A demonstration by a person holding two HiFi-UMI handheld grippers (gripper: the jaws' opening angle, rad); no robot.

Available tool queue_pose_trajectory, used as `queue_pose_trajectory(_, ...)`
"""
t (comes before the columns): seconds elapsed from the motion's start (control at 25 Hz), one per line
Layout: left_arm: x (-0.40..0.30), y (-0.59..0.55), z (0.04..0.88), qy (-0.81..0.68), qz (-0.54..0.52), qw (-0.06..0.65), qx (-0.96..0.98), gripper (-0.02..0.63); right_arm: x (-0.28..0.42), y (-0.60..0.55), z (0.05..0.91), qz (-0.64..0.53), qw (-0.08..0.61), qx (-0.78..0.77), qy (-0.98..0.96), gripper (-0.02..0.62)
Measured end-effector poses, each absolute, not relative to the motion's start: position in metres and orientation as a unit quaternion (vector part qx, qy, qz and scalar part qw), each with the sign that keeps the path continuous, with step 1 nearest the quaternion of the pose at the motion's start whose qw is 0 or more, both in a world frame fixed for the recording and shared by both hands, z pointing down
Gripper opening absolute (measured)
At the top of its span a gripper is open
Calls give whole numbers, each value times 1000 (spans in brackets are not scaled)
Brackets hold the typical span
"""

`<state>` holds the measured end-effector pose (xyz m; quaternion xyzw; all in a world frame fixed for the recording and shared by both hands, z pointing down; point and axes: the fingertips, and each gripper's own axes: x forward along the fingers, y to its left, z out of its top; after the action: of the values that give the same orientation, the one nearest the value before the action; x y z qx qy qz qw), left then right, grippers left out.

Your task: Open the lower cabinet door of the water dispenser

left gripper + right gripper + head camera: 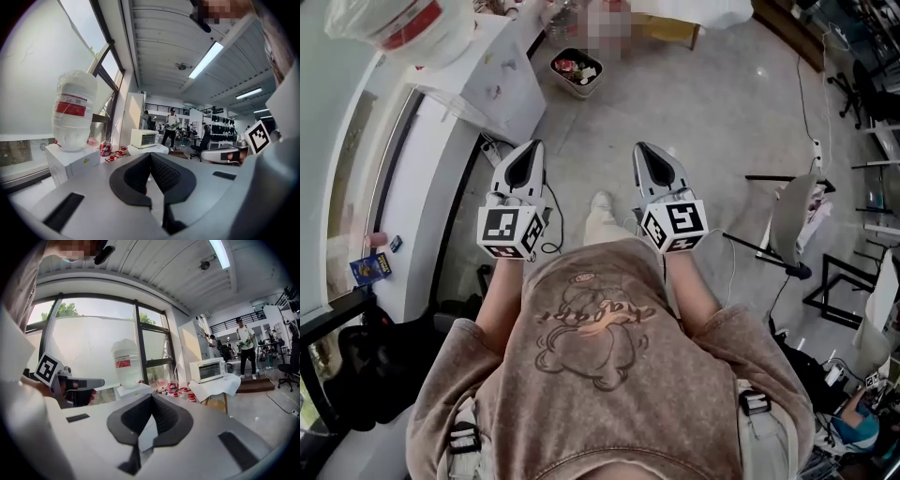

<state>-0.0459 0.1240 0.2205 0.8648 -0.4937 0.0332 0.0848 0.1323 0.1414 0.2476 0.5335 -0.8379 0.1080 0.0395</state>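
Observation:
The white water dispenser (504, 86) stands at the upper left of the head view, with a clear bottle (401, 22) with a red label on top. Its lower door cannot be made out. My left gripper (528, 152) and right gripper (646, 153) are held side by side in front of the person, well short of the dispenser. Both are shut and hold nothing. In the left gripper view the jaws of the left gripper (150, 155) meet at the tip, with the bottle (73, 110) ahead on the left. In the right gripper view the right gripper (151, 397) is likewise shut, with the bottle (126, 361) beyond it.
A black bin (577, 71) full of rubbish sits on the floor beyond the dispenser. A toaster oven (209, 370) rests on a cloth-covered table further back, and a person (243, 348) stands behind it. A chair and stands (797, 225) are at the right. A window sill (366, 178) runs along the left.

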Motion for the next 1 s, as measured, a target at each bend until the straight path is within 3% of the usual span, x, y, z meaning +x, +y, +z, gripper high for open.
queue_pose_trajectory(0.4, -21, 23, 216, -530, 30, 82, 844, 17, 158, 32, 255, 119, 46, 491, -862, 8)
queue_pose_trajectory(1.0, -46, -63, 219, -543, 31, 86, 835, 17, 130, -59, 262, 132, 45, 479, -867, 8)
